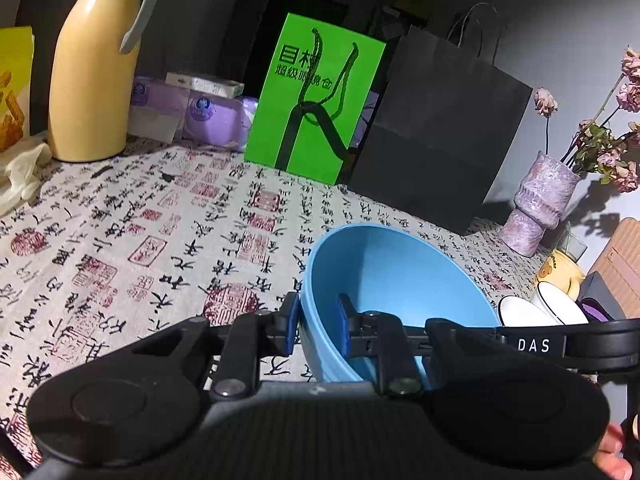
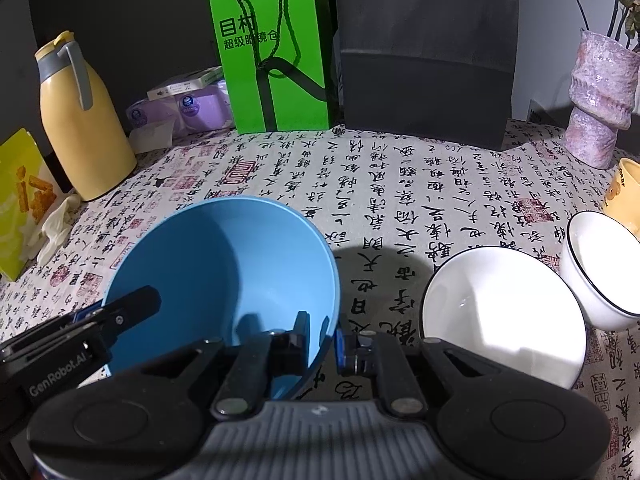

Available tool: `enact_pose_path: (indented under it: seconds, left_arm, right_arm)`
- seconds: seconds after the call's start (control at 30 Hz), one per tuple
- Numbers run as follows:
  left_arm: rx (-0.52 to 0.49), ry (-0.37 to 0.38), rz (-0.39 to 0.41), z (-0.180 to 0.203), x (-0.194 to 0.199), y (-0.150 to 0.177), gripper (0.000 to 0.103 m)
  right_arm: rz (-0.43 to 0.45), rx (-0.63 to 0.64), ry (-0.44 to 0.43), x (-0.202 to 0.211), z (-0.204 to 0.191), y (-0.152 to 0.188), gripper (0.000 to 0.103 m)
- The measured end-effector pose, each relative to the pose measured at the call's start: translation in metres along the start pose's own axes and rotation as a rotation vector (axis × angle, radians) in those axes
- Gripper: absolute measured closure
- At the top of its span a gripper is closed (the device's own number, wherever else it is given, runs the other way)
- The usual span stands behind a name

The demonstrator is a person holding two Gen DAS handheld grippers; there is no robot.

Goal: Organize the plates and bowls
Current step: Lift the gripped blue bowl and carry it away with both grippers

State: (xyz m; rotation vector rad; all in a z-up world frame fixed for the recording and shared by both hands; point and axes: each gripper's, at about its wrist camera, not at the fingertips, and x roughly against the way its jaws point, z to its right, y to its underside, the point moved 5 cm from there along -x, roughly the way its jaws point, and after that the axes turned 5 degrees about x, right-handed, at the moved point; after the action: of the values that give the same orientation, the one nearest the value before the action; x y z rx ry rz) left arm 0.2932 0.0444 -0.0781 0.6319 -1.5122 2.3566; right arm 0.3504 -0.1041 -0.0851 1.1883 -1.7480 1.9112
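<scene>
Left wrist view: left tongs (image 1: 318,326) are clamped on the blue bowl (image 1: 394,280) wall, at its 9 o'clock. Right tongs (image 2: 322,338) clamp its rim at 3 o'clock. Two white bowls (image 2: 504,320) sit right on the surface (image 2: 400,184).

Table covered by a calligraphy-print cloth (image 2: 400,168) — black characters with red seal stamps. Rear edge lined with a yellow thermos jug (image 2: 80,120), purple tissue packs (image 2: 188,108), a green paper bag (image 2: 276,56), a black paper bag (image 2: 428,52) and a mottled pink vase (image 2: 598,96) of dried flowers. Wall behind — dark at left, pale grey at right. Hard light throws sharp shadows.
</scene>
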Motion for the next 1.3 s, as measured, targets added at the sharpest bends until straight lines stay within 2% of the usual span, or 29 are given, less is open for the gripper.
enact_pose_path:
  seconds: [0.8,1.3]
  left_arm:
    - [-0.014,-0.004,0.066,0.006,0.056,-0.003,0.083]
    - [0.007,-0.014,0.103,-0.009,0.091,-0.003,0.083]
  right_arm:
    - [0.068,0.014,-0.020,0.047,-0.017,0.009,0.091]
    - [0.090,0.039,-0.047,0.068,-0.040,0.017,0.091]
